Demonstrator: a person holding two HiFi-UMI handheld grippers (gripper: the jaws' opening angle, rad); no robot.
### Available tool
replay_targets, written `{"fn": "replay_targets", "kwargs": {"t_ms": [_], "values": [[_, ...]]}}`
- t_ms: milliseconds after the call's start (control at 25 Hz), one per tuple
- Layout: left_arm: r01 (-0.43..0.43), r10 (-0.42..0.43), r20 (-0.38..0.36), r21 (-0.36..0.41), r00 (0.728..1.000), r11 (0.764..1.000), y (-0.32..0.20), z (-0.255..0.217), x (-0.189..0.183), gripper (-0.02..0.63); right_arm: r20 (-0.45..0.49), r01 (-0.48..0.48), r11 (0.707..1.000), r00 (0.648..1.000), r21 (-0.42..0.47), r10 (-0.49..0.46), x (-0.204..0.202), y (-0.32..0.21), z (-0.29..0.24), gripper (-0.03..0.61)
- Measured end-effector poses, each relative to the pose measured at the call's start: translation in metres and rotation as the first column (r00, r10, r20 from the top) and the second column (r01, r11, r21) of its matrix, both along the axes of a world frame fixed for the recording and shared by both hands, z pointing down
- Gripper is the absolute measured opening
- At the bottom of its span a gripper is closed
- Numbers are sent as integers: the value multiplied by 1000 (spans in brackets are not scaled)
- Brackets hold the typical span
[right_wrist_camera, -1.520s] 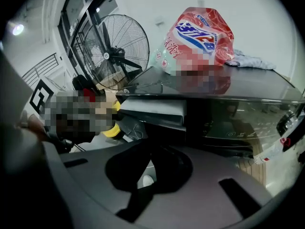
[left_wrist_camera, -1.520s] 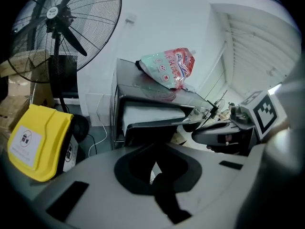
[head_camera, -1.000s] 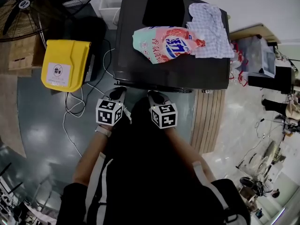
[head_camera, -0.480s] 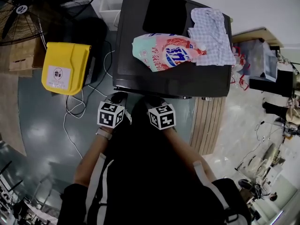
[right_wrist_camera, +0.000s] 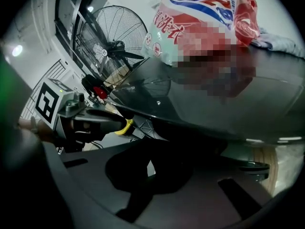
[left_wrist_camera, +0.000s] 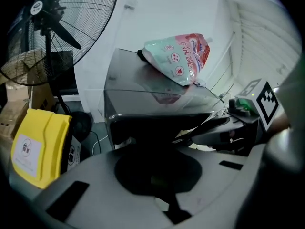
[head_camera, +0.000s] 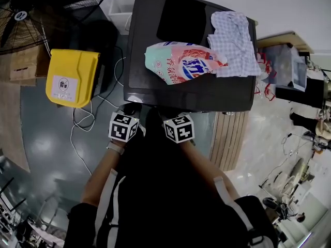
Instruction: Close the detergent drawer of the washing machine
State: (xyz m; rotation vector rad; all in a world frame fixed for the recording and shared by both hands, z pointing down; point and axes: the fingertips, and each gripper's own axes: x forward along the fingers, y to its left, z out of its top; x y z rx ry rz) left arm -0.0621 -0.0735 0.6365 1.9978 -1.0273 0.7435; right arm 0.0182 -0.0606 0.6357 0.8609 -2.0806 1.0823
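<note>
The dark washing machine (head_camera: 150, 81) stands ahead of me; its lid is bare at the front left. Both grippers hang side by side at its front top edge. The left gripper (head_camera: 130, 109) is shut with nothing between its jaws, its tip close to the machine's left front corner (left_wrist_camera: 143, 123). The right gripper (head_camera: 168, 113) is likewise shut and empty, beside the left one. In the left gripper view the right gripper (left_wrist_camera: 193, 136) shows at the right. From above the detergent drawer is hidden under the lid's edge, and I cannot make it out in either gripper view.
A pink detergent bag (head_camera: 181, 61) lies on the lid, with a checked cloth (head_camera: 232, 35) and a black item (head_camera: 181, 12) behind it. A yellow box (head_camera: 70, 76), loose cables (head_camera: 85, 118) and a standing fan (head_camera: 31, 14) are at the left. Wooden slats (head_camera: 227, 138) lie at the right.
Both grippers have kept their place at the washer's front edge and tipped slightly. Their jaws stay shut.
</note>
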Motion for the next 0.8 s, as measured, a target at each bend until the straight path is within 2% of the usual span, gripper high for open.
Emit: {"fn": "replay_targets", "kwargs": {"t_ms": [240, 440, 680, 800], "values": [[9, -9, 0, 6, 1000, 1000, 0, 0, 0, 11, 13, 2, 1000, 1000, -11, -2, 0, 0, 0, 15], [27, -27, 12, 47, 1000, 999, -1, -12, -3, 11, 13, 15, 1000, 1000, 6, -15, 3, 1, -6, 15], [37, -37, 7, 70, 999, 997, 2, -39, 0, 11, 54, 36, 999, 998, 37, -38, 12, 1, -37, 14], [44, -42, -14, 101, 999, 994, 6, -59, 1, 11, 68, 54, 995, 996, 83, -59, 17, -1, -62, 15]]}}
